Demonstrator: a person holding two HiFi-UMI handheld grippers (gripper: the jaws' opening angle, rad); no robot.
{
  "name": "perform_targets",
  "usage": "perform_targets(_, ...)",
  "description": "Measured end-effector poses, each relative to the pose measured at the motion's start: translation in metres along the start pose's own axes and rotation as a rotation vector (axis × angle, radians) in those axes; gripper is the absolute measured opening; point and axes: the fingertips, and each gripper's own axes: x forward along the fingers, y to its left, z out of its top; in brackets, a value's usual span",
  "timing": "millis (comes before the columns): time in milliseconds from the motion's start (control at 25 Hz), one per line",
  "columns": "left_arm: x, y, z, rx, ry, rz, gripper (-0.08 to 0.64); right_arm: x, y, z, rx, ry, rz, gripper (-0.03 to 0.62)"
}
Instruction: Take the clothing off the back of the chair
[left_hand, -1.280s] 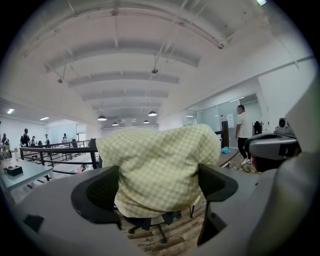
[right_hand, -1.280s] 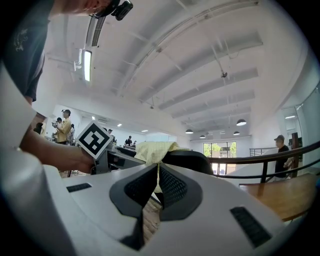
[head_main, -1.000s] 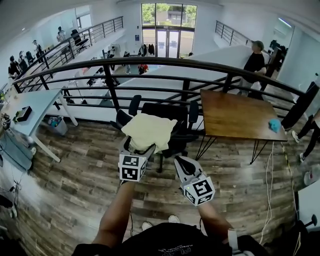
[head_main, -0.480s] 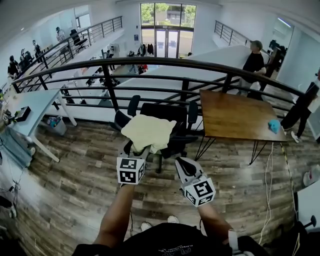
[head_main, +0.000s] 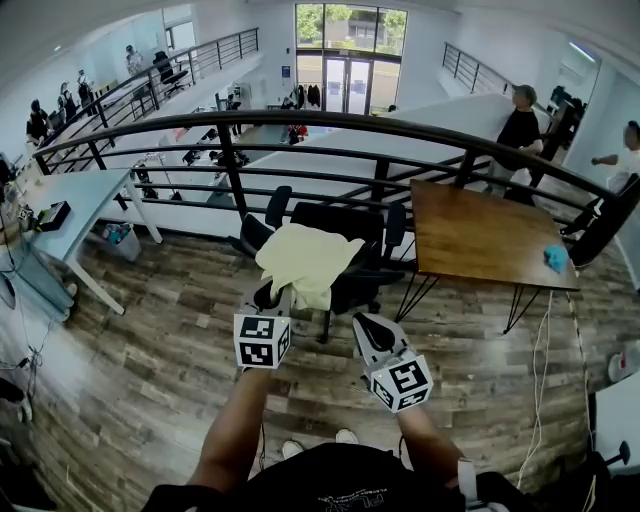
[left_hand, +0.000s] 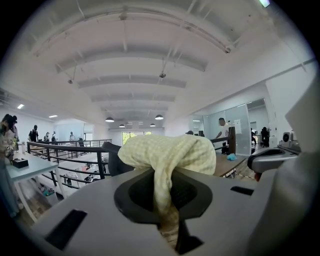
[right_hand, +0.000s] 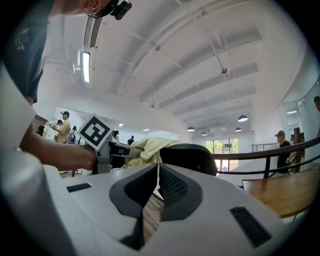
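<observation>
A pale yellow garment (head_main: 305, 260) is draped over the back of a black office chair (head_main: 352, 225). My left gripper (head_main: 272, 298) is at the garment's lower near edge. Its jaws are closing, and a fold of the yellow cloth (left_hand: 170, 152) hangs pinched between them (left_hand: 167, 220). My right gripper (head_main: 366, 326) hovers to the right of the garment, in front of the chair, shut with nothing in it (right_hand: 158, 181). The right gripper view shows the garment (right_hand: 145, 147) on the chair back (right_hand: 192, 156) with the left gripper (right_hand: 107, 150) beside it.
A black railing (head_main: 330, 125) runs behind the chair. A wooden table (head_main: 480, 235) with a blue cloth (head_main: 555, 258) stands at the right, and a white desk (head_main: 70, 200) at the left. People stand beyond the railing. The floor is wood planks.
The left gripper's jaws, open around the garment's lower edge before, have come together on the cloth. The right gripper has stayed put.
</observation>
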Motion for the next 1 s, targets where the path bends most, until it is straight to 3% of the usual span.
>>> perform_targets(440,-0.022,0.0,0.025,-0.009,-0.093,0.021,0.044,-0.007,0.001,0.003,-0.006,-0.004,-0.006,0.024)
perform_targets(760,-0.043,0.005,0.071,0.005,-0.207,0.03,0.043,-0.007,0.002,0.012,-0.031,-0.028,-0.008,0.024)
perform_targets(1000,-0.053,0.005,0.109,0.011,-0.267,0.021,0.043,-0.001,-0.003,0.047,-0.09,-0.085,-0.008,0.024)
